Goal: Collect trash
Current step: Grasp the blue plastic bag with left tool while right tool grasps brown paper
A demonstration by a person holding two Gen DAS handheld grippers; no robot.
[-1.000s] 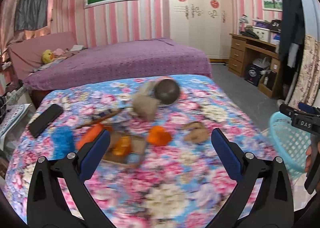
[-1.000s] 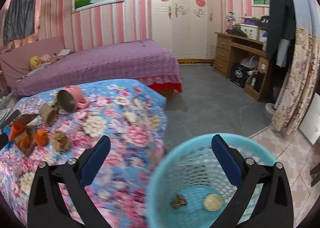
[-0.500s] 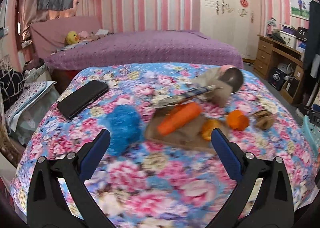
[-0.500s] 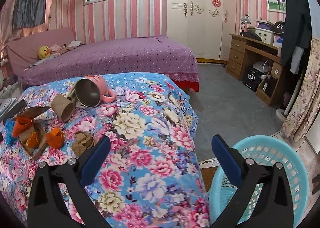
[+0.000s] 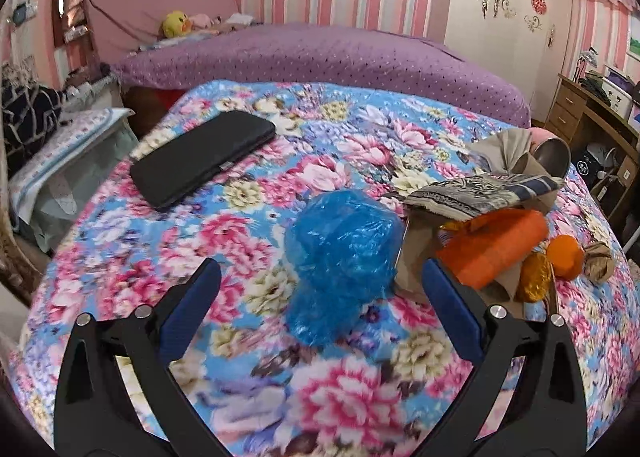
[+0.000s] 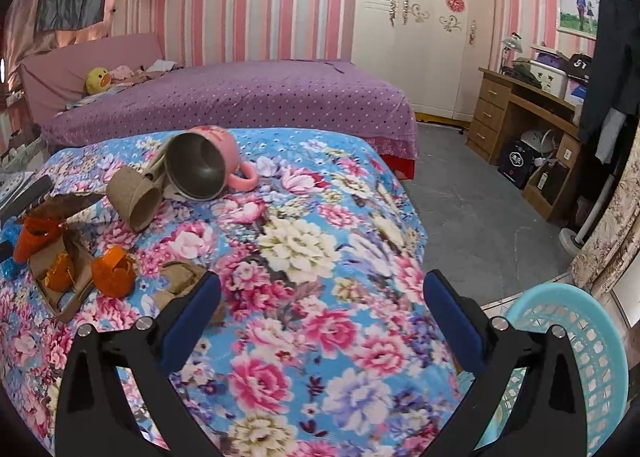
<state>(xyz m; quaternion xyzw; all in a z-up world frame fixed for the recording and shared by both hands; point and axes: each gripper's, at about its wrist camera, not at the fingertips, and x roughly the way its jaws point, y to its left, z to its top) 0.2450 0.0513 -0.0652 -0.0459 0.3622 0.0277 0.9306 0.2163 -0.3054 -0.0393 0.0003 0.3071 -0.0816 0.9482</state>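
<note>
Left gripper (image 5: 320,285), foreground of the left wrist view: blue-padded fingers (image 5: 192,309) spread wide and closing slightly, nothing pressed between them; the crumpled blue plastic bag (image 5: 344,253) lies just beyond the tips, centred in the gap, not touched. Right gripper (image 6: 320,297), foreground of the right wrist view: fingers wide apart, holding nothing, over bare flowered bedspread (image 6: 320,257). Light blue plastic basket (image 6: 576,353), lower right of the right view, on the floor beside the bed; contents not visible. Crumpled brown paper (image 6: 180,277), just beyond the left finger of the right gripper. Orange wrapper piece (image 6: 112,265), to the left of the brown paper. Flat cardboard piece (image 5: 416,257), right of the blue bag and touching it, carrying an orange plastic tube (image 5: 496,241) and a golden wrapper (image 5: 534,277). Patterned paper scrap (image 5: 480,193), lying over the far end of the cardboard. Black phone (image 5: 204,157), upper left on the bedspread, well apart from the trash. Cardboard roll (image 6: 136,193), on its side, touching the pink mug (image 6: 204,165), which lies tipped with its mouth toward the camera. Purple bed (image 6: 248,97), behind the flowered one, with a yellow duck toy (image 6: 98,81) at its head. Wooden desk (image 6: 520,117), far right.
</note>
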